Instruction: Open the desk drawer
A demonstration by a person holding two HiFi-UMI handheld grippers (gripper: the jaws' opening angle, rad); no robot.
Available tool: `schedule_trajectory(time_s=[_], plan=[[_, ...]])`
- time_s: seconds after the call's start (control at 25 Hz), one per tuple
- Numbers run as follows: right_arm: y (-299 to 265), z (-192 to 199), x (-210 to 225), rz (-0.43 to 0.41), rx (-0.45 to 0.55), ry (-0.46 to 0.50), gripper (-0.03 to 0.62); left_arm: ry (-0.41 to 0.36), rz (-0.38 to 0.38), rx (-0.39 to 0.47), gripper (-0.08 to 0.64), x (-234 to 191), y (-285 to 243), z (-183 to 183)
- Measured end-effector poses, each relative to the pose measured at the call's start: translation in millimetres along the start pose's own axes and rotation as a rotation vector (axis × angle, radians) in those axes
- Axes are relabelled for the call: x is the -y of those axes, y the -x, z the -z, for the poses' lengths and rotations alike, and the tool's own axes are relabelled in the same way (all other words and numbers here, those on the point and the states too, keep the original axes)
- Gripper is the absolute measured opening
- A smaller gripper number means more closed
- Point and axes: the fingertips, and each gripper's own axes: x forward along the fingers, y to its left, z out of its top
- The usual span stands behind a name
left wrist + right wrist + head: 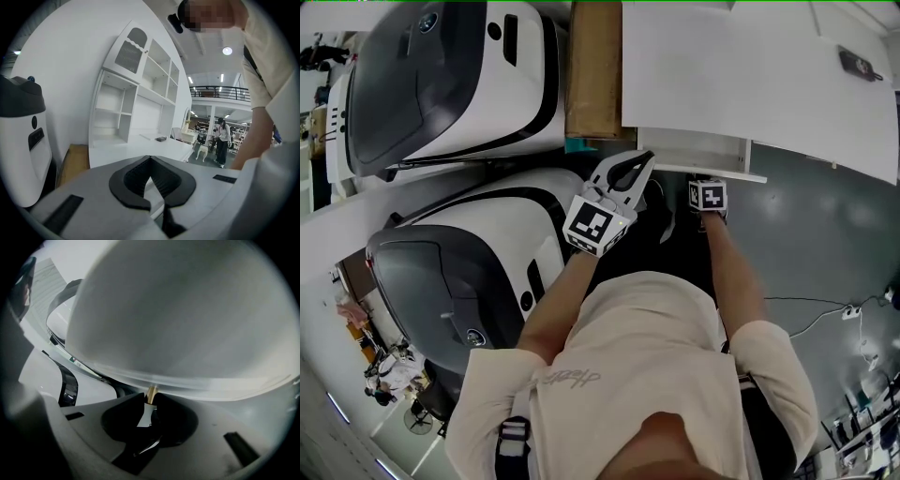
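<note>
grey floor (825,234) with a small plug strip (851,311) and thin cables, plain white wall (70,56), white hutch shelving (136,93) with open cubbies, brown cardboard box (593,70), two big white-and-black pod machines (450,84), round ceiling light (227,50), railed mezzanine (218,93) far off

A: desk (722,75) and drawer (694,150) look like matt white painted wood to me. tiny knob (151,393) is brassy, shiny metal.

B: yep. those two big machines (525,75) are glossy white plastic with duller dark-grey lids (412,84). left gripper (150,159) is matt grey plastic, black ribbed pads (133,179). floor (825,244) is smooth grey, slight sheen. brown board (593,75) looks like cardboard.
</note>
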Motion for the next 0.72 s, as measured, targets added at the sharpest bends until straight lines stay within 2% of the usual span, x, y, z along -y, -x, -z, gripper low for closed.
schedule_trajectory(time_s=[0.24, 0.72], plan=[[5.7, 16.9, -2.4, -0.003, -0.004, 0.008, 0.087, -0.004, 0.005, -0.019, 0.000, 16.2, 6.7, 5.9], [15.3, 50.1, -8.1, -0.029, 0.000, 0.014, 0.087, 0.044, -0.112, -0.031, 0.000, 56.5, 30.5, 20.8]])
